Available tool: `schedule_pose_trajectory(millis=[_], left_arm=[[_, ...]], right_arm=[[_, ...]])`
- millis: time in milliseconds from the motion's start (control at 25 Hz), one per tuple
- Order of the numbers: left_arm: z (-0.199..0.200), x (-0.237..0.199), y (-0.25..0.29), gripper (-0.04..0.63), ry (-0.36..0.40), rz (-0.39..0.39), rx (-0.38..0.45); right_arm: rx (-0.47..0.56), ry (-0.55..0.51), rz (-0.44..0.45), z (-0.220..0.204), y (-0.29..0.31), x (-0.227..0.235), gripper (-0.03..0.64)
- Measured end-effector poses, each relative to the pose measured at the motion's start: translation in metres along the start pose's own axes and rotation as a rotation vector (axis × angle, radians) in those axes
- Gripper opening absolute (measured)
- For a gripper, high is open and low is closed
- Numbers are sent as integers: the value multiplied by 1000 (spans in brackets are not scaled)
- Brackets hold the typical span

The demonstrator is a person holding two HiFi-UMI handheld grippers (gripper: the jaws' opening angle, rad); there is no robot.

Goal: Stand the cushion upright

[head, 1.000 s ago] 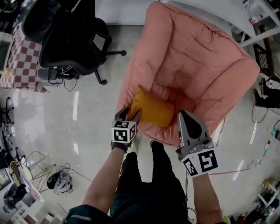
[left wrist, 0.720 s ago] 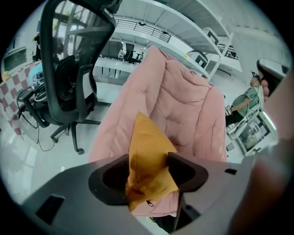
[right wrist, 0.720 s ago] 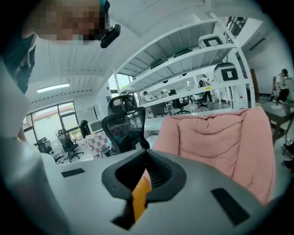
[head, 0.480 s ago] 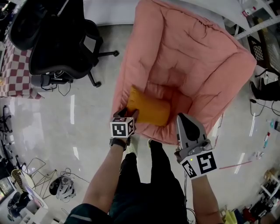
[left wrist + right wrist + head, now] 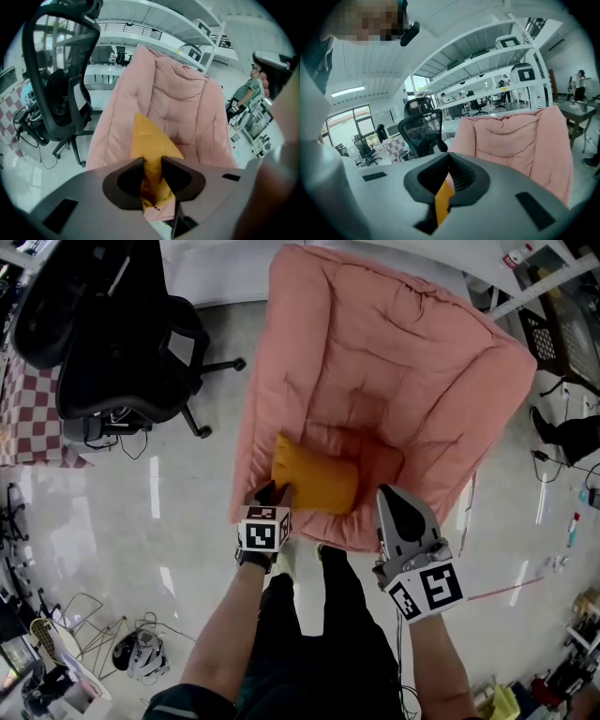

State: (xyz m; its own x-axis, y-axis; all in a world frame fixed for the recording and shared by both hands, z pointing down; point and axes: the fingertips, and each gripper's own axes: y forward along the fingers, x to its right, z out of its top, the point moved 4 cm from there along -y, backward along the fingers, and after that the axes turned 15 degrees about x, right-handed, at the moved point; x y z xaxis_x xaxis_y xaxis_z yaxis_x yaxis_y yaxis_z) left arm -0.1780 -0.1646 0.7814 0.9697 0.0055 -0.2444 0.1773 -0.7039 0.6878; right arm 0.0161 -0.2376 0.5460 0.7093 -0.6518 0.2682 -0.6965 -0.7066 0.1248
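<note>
1 orange cushion (image 5: 314,474) lies on 1 pink padded seat (image 5: 375,362). 2 grippers: left gripper (image 5: 275,491), jaws closing, pinches its corner; right gripper (image 5: 393,493), jaws together, empty.

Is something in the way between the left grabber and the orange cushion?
Nothing that shows. The left gripper's jaws are closing with a corner of the orange cushion already between them, as it lies on the pink chair.
</note>
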Motion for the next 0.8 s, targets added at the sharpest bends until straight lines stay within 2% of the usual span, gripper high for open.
schedule_pose_trajectory(millis=[200,800], left_arm=[[23,29,-5,123,83,-74,39],[98,119,-18,100,562,-255,83]], right_arm=[[7,9,-27,3,-9,9,2],[61,50,-134,19,-39,45,2]])
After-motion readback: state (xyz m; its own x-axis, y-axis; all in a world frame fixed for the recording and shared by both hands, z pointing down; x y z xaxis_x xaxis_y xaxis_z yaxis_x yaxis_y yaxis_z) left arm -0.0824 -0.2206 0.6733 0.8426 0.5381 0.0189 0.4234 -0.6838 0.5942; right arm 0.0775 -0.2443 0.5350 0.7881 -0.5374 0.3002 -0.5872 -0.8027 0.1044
